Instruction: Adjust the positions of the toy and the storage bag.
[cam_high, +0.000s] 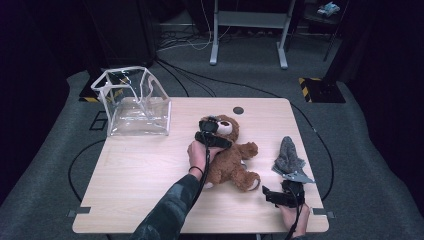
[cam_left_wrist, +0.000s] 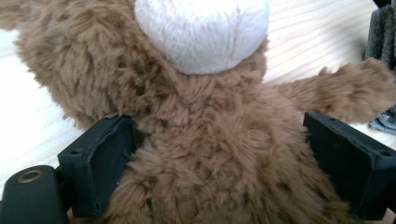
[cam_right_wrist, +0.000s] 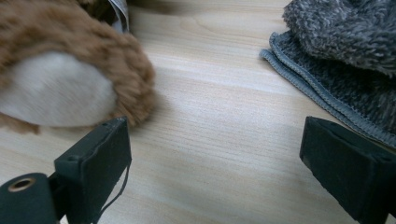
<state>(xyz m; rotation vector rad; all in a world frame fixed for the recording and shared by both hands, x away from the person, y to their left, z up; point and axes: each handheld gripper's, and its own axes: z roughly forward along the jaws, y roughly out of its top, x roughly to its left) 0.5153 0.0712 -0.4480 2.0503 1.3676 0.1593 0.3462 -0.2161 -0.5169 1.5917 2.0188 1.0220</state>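
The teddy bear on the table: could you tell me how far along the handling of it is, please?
Done: the left gripper is down over the teddy bear, open jaws either side of its body. In hand: closing on it. Left: lifting it, perhaps toward the clear bag, which looks empty. The right gripper rests open by the grey cloth.

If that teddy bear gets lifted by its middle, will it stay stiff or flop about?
The teddy bear would probably flop: its splayed limbs look soft and loosely stuffed. Its thick fur likely squashes between the left tool's wide-set jaws, so slipping seems unlikely. It looks light for its size.
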